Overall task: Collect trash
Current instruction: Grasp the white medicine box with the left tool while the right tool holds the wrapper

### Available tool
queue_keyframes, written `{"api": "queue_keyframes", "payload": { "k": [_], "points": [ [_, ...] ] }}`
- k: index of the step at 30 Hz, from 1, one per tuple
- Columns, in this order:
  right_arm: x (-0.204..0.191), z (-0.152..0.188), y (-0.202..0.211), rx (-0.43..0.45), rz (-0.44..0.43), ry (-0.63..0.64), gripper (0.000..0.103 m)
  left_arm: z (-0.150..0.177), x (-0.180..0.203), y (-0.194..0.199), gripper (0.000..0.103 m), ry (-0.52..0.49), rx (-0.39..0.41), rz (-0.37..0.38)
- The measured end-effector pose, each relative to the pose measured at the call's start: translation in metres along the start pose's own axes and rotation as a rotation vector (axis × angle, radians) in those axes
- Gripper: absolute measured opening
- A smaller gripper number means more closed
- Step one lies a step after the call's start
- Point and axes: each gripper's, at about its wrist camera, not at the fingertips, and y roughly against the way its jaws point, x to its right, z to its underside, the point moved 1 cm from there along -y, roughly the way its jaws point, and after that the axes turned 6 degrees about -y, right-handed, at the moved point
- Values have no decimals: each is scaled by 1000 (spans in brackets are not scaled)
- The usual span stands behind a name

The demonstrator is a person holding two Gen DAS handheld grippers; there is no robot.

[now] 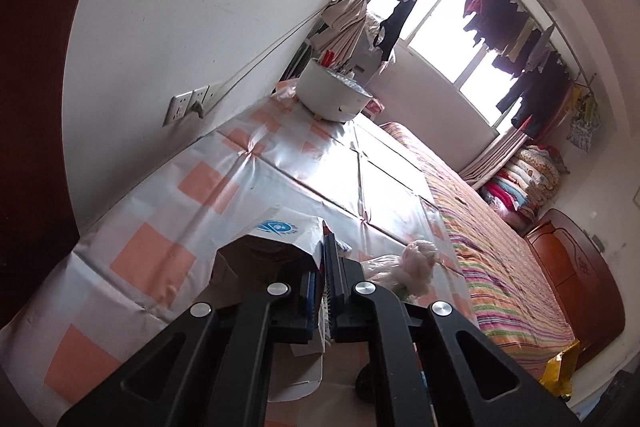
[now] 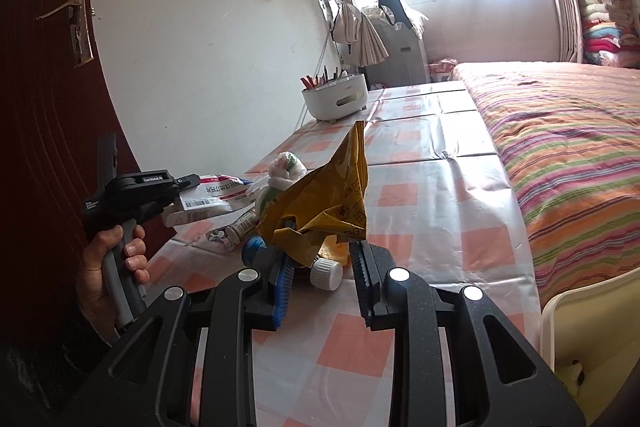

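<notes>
Table: checked peach-and-white plastic cloth (image 2: 432, 195), litter remaining.
Left gripper (image 1: 325, 279): clenched on white printed paper packet (image 1: 280, 227), lifted.
Right gripper (image 2: 320, 259): grasping crumpled yellow plastic bag (image 2: 332, 195).
Remaining: knotted plastic bundle (image 2: 282, 167), white-capped bottles (image 2: 326, 273).

A home bedroom: striped bed (image 2: 560, 131), hung laundry (image 1: 516, 27) at the window, checked-cloth table (image 2: 420, 187).

A glossy, creased plastic cloth (image 2: 460, 195) is spread over the table, a crinkled shiny yellow wrapper (image 2: 332, 203) is seen near, and matt woven striped fabric (image 2: 560, 131) covers the bed at right.
</notes>
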Motion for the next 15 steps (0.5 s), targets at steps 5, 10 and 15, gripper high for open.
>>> {"api": "queue_keyframes", "payload": {
  "k": [5, 10, 15],
  "points": [
    [7, -1, 13, 29, 29, -3, 26, -1, 22, 19, 4, -72, 53, 27],
    [17, -2, 27, 59, 55, -18, 26, 1, 41, 30, 4, -104, 68, 84],
    [28, -3, 39, 90, 84, -33, 26, 7, 64, 40, 4, -138, 65, 141]
  ]
}}
